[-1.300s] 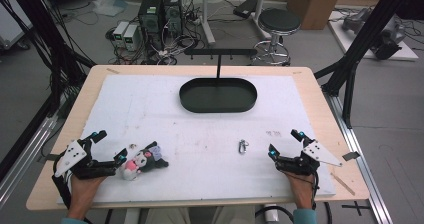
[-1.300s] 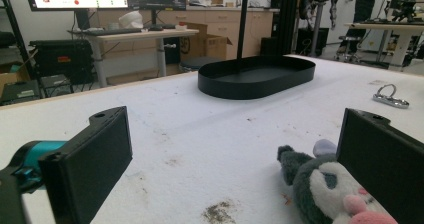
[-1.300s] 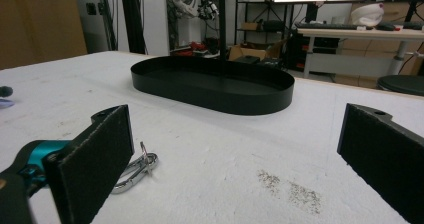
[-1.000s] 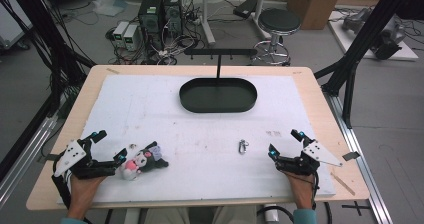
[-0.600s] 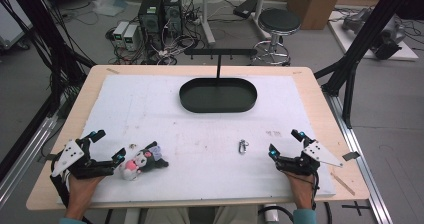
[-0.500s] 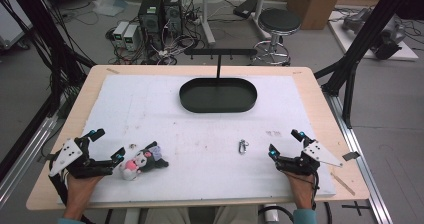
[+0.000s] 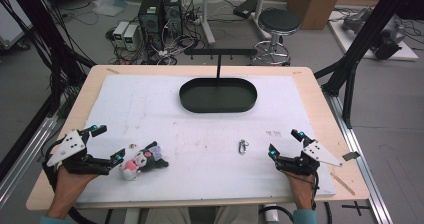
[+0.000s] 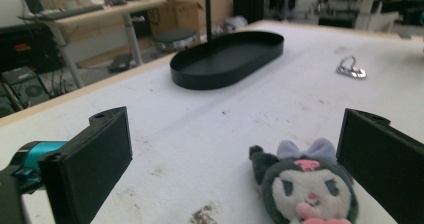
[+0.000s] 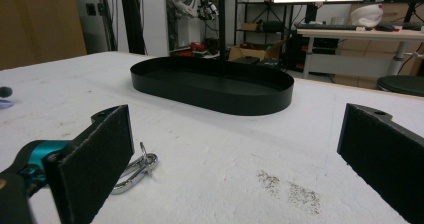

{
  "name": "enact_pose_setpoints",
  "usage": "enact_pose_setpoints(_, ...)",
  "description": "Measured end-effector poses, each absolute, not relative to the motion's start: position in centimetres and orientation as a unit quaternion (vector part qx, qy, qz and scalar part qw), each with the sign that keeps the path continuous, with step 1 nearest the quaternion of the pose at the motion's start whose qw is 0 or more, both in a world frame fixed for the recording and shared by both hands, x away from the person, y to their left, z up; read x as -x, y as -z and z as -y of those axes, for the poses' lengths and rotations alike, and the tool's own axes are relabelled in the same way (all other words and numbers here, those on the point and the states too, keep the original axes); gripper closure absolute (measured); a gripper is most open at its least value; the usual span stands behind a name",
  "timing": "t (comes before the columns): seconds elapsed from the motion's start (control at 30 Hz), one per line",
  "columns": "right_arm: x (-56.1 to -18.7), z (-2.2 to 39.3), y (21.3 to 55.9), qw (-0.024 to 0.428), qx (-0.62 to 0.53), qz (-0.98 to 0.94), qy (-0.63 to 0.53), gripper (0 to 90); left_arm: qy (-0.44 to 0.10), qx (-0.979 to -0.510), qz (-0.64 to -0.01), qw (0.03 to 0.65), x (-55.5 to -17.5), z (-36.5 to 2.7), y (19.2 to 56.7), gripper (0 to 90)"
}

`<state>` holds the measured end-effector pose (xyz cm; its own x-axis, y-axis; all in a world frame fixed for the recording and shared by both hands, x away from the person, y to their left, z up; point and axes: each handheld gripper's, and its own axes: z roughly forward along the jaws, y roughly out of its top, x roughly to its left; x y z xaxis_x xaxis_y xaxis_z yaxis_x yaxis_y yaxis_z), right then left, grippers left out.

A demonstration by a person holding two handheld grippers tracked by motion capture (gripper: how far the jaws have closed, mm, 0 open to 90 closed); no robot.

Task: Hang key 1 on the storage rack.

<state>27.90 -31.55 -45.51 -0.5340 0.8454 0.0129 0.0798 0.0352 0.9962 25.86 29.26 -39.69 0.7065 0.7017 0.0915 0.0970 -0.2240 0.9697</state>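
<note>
A small black, white and pink plush toy (image 7: 142, 160) lies on the white mat at the front left. My left gripper (image 7: 108, 143) is open just to its left, and the toy's head (image 8: 305, 189) sits close by the right-hand jaw in the left gripper view (image 8: 237, 134). A silver metal clasp (image 7: 242, 146) lies flat on the mat right of centre. My right gripper (image 7: 284, 142) stands open a little to the clasp's right; in the right gripper view (image 9: 240, 129) the clasp (image 9: 132, 171) rests beside the left-hand jaw. Neither gripper holds anything.
A black oval tray (image 7: 218, 109) sits at the back centre of the mat, with a thin black T-shaped stand (image 7: 218, 59) rising behind it. The tray also appears ahead of both grippers (image 8: 225, 76) (image 9: 225, 101). A stool and computers stand on the floor beyond the table.
My left gripper has edged very slightly left, away from the plush toy. The right gripper, toy and clasp have not moved.
</note>
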Motion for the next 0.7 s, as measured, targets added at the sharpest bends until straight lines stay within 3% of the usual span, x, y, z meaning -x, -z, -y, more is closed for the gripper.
enact_pose_setpoints(0.37, -27.9, 31.6, 45.5, 0.322, -0.359, -0.644, -0.594, 0.7, -0.210, -0.834, -0.246, 0.447, -26.2, -27.9, 36.8, 1.7)
enact_pose_setpoints(0.7, -27.9, 31.5, 45.5, 0.321, -0.360, -0.644, -0.594, 0.7, -0.186, -0.865, -0.253, 0.391, -26.5, -26.8, 37.0, 1.7)
